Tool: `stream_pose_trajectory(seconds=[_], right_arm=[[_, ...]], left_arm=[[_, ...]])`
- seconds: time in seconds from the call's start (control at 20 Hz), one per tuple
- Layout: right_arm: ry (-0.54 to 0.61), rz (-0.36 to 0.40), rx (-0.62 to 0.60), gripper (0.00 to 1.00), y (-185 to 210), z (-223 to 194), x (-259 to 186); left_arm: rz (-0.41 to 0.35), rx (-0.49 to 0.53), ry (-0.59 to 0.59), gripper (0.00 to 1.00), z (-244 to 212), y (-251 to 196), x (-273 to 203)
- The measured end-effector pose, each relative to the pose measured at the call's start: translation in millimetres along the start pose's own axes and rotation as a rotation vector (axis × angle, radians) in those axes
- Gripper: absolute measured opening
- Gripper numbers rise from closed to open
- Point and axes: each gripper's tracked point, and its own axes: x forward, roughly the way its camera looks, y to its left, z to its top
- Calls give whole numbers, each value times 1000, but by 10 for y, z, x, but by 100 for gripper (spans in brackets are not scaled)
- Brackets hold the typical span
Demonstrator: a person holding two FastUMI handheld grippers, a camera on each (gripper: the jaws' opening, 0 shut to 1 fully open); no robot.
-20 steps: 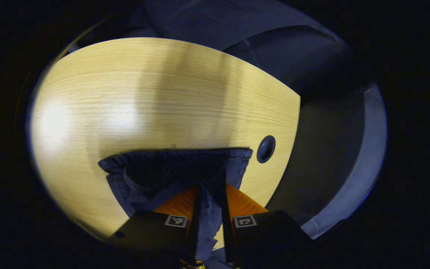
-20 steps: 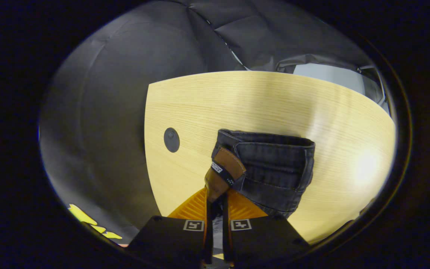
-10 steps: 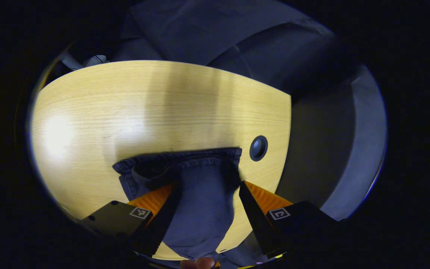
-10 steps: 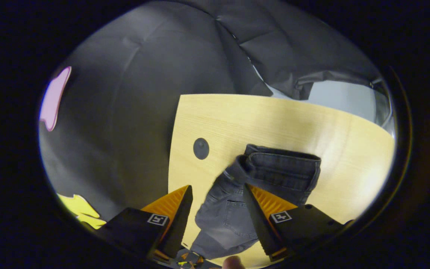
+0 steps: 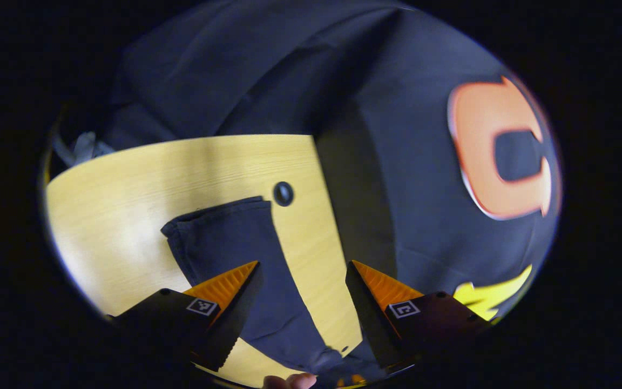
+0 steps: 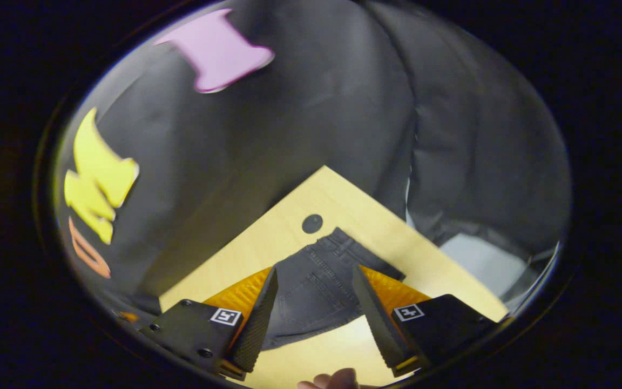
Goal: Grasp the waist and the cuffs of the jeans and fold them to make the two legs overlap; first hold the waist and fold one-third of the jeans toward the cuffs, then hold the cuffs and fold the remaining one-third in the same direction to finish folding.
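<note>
The dark jeans (image 5: pixel 224 237) lie flat on the light wooden table (image 5: pixel 116 183), with one end near a round grommet hole (image 5: pixel 283 193). My left gripper (image 5: pixel 303 265) hangs open above them, the cloth running under and between its fingers untouched. In the right gripper view the jeans (image 6: pixel 311 302) show a back pocket and stitched seams, lying folded near the table's corner. My right gripper (image 6: pixel 315 268) is open above that end and holds nothing.
The grommet hole (image 6: pixel 312 223) sits just past the jeans, close to the table (image 6: pixel 424 270) edge. Black booth cloth rises behind the table on all sides. A person's fingertip (image 6: pixel 332 378) shows at the bottom edge, and another fingertip (image 5: pixel 289 381) in the left gripper view.
Both grippers were shut on the jeans a second ago; they have opened, let go and drawn back upward. The jeans now lie on the table.
</note>
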Motion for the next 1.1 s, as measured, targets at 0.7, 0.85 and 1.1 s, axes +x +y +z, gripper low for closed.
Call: stream_pose_trajectory(seconds=[0.7, 0.85, 1.1], right_arm=[[-366, -5, -667, 89, 252, -698, -420], [-294, 8, -542, 93, 176, -838, -191], [-244, -16, -287, 91, -291, -810, 307]], left_arm=[[-87, 799, -457, 99, -539, -305, -622], [-78, 809, -492, 99, -552, -322, -679], [-51, 879, -526, 99, -635, -364, -685]])
